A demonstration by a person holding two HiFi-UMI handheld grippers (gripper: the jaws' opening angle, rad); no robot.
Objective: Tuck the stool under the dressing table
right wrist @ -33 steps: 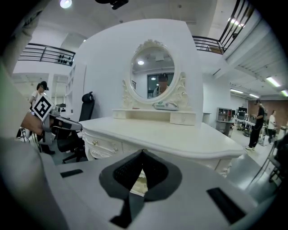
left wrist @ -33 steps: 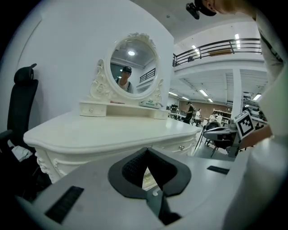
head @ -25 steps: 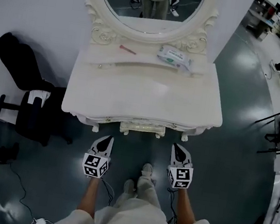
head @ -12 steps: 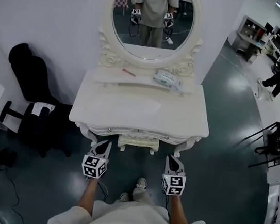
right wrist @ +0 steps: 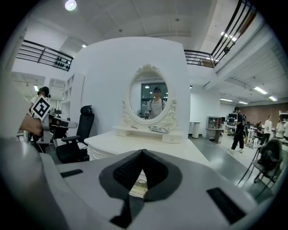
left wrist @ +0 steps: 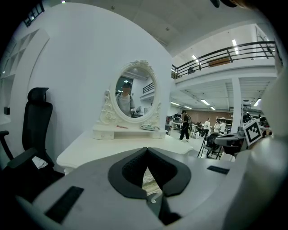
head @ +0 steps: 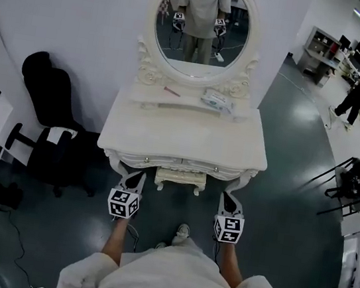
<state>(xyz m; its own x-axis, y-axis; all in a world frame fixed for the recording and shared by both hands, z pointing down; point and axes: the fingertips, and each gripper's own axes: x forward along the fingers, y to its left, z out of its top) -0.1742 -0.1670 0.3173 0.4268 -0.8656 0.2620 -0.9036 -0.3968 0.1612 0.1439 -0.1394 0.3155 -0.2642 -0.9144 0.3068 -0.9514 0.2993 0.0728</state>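
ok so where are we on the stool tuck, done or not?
Done: the stool sits under the dressing table, with only its front edge and legs showing. In hand: nothing. The left gripper and right gripper have their fingers closed and empty, and are held in front of the table on either side of the stool. Left: nothing obvious, though how deep the stool sits cannot be judged from here.

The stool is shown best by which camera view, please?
The head view: the stool shows its front edge and legs, tucked under the dressing table. Both gripper views catch only a cream sliver of it, low in the frame.
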